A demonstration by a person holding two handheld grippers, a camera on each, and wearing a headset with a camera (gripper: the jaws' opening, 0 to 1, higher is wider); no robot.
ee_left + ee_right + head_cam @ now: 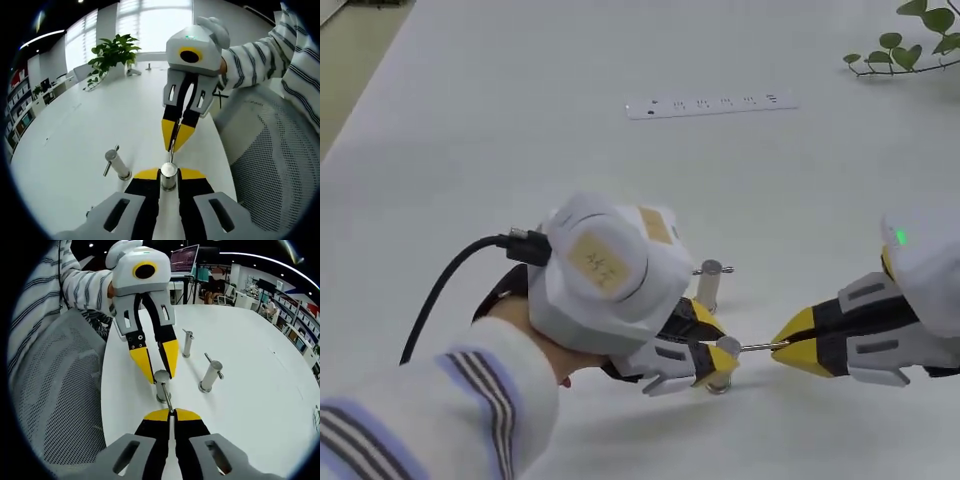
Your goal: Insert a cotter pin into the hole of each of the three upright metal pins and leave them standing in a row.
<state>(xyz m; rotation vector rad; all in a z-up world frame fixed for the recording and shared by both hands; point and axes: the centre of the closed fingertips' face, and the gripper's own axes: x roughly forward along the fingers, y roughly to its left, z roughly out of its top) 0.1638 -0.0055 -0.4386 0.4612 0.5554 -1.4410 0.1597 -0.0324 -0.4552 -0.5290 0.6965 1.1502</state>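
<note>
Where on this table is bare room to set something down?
Free: the table between the power strip and the standing metal pin, and below the plant sprig. Crowded: where the left hand-held gripper and right hand-held gripper meet at the clamped metal pin.

Left gripper [718,358] and right gripper [782,348]: white and grey, black fingers [807,340] tipped yellow. Silver metal pin [168,175] between the left fingers, silver cotter pin [760,347] between the right. White worktop [770,180]; sleeve [470,400] striped white, grey, lavender.

2 opposed close views, shared pin [169,174]
</note>
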